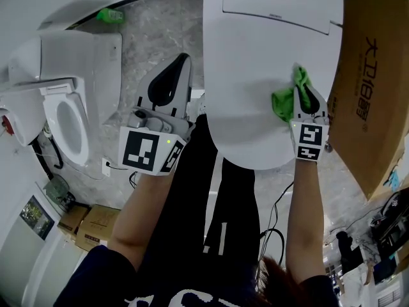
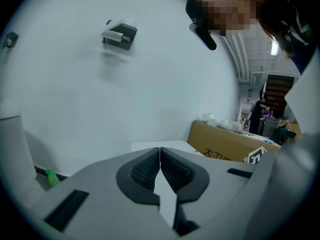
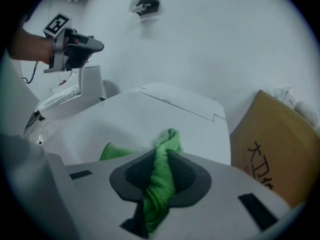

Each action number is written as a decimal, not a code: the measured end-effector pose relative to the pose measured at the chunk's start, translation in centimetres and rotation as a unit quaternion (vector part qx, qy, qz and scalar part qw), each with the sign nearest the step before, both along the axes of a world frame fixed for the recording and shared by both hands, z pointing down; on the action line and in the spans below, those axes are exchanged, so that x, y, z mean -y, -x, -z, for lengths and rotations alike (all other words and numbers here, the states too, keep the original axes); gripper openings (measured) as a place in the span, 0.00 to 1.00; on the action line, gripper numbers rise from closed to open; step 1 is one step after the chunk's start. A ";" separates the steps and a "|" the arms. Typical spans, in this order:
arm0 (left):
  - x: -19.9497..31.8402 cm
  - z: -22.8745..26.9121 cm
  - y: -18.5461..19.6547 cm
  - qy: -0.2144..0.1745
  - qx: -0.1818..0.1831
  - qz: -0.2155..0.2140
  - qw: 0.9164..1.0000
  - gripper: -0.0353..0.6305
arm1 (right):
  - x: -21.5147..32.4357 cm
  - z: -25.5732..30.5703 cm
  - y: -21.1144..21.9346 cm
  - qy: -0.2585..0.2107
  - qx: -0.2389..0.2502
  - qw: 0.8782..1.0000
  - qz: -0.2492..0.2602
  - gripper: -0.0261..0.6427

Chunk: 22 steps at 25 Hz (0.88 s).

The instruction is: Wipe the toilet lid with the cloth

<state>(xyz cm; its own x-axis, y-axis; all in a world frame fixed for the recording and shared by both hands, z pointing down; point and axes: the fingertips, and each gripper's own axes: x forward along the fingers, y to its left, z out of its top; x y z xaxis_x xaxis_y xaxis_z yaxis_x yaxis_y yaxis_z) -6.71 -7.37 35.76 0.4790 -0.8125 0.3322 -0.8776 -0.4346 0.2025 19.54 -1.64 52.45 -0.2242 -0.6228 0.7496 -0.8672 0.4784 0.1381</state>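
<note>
Two grippers reach forward from the person's bare forearms. The right gripper (image 1: pixel 304 89) (image 3: pixel 161 157) points down at the white toilet lid (image 1: pixel 255 62) (image 3: pixel 140 119), and its jaws are clamped tight on a green cloth (image 1: pixel 283 102) (image 3: pixel 168 141). The cloth is pinched in a thick fold between the dark pads (image 3: pixel 186 173), and its loose end bunches ahead of the tips and spills to the left, lying on the right part of the closed lid, near the lid's right edge. The left gripper (image 1: pixel 179 66) (image 2: pixel 160 156) is held off the lid's left side over the grey marbled floor (image 1: pixel 153 37), apart from the lid; its jaws are pressed together with nothing between them.

Just right of the lid stands a brown cardboard box (image 1: pixel 374 88) (image 3: pixel 272 149) with dark print on its side. To the left, well apart, a second white toilet (image 1: pixel 64 107) (image 3: pixel 70 94) stands with its seat showing. Farther back a small green thing (image 1: pixel 110 15) (image 2: pixel 51 178) lies on the floor at the foot of the white wall, and high on that wall sits a small dark fitting (image 2: pixel 120 34) (image 3: pixel 146 5)
</note>
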 end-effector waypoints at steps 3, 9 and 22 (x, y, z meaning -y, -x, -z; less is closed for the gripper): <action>-0.2 0.1 0.3 0.000 0.000 0.003 1.000 0.09 | -0.1 0.1 3.5 -0.004 0.018 1.000 0.019 0.16; -0.6 -0.1 1.2 0.001 0.001 0.009 1.000 0.09 | 0.1 0.3 10.0 -0.008 0.037 0.996 0.076 0.16; -0.9 -0.5 2.3 0.004 0.003 0.020 1.000 0.09 | -2.9 0.2 23.6 0.005 0.066 0.969 0.239 0.16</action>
<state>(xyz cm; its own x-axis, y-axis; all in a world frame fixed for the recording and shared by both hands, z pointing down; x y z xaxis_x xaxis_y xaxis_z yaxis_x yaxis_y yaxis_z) -9.03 -6.48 36.28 0.4435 -0.8288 0.3411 -0.8958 -0.3973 0.1993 -4.05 1.28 52.24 -0.5797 -0.4172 0.7000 -0.5562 0.8303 0.0343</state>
